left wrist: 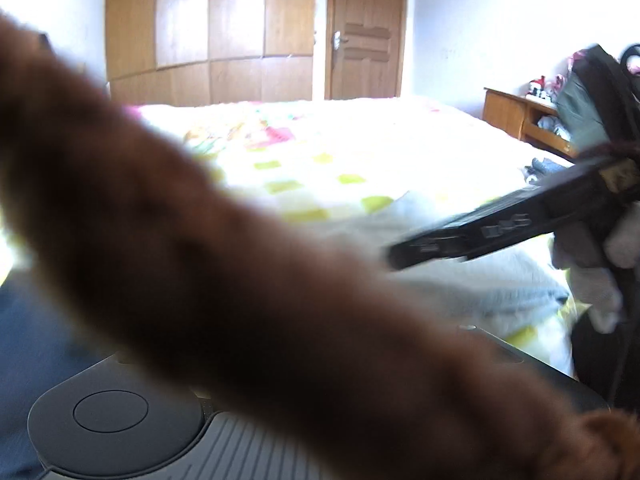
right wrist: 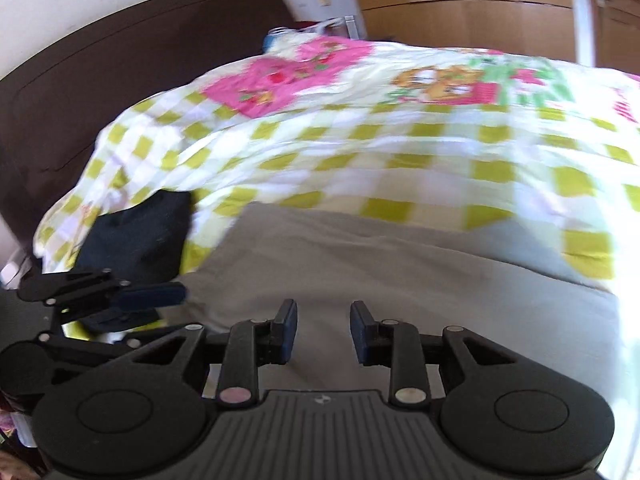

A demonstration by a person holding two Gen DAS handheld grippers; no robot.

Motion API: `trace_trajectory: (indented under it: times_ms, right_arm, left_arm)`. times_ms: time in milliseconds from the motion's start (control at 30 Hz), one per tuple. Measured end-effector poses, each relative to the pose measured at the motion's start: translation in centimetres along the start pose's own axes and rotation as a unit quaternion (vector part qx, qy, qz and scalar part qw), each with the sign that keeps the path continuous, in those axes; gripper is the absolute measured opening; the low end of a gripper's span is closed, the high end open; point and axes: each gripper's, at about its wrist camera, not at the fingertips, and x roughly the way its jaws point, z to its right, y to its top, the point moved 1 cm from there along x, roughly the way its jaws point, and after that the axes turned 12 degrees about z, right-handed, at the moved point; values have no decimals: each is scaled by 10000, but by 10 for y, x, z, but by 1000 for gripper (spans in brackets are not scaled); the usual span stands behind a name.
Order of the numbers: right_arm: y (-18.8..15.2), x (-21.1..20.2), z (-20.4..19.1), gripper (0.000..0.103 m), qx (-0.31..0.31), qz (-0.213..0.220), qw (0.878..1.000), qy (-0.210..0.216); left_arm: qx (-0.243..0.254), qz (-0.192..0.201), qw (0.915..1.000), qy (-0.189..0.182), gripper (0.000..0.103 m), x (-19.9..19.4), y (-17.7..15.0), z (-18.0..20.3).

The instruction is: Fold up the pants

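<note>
Grey pants (right wrist: 400, 272) lie spread on the checked bedspread (right wrist: 360, 148), right below my right gripper (right wrist: 324, 332), which is open and holds nothing. In the left wrist view the same pants (left wrist: 492, 280) show as a pale grey heap, with the right gripper (left wrist: 396, 256) reaching in from the right in a person's hand. My left gripper (right wrist: 148, 304) sits at the pants' left edge. From that side angle I cannot tell the gap between its blue-padded fingers. In its own view, a blurred brown knit sleeve (left wrist: 240, 280) hides those fingers.
A dark folded garment (right wrist: 136, 236) lies on the bed left of the pants. The brown headboard (right wrist: 120, 60) is behind it. A wooden wardrobe (left wrist: 208, 32), a door (left wrist: 366, 32) and a cluttered side table (left wrist: 520, 120) stand beyond the bed.
</note>
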Motion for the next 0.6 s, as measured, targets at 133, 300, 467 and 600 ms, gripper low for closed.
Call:
trace_trajectory:
  times_ms: [133,300,467,600]
  right_arm:
    - [-7,-44,81,44,674,130,9869,-1459]
    - [-35,-61,146,45,1978,-298,9684,-1491]
    - [-55,-62,170,54,3054,-240,9490,-740]
    - [-57,-65,175,55,3319,-70,9426,-358]
  left_arm:
    - [154,-33,9993,-338,42,45,8,24]
    - [578,-1003,9913,-620,42,97,-11,55]
    - [1378,-1470,9771,-689,42,88,-24,80]
    - [1578,-1576,9733,-539,43,80,-22,93]
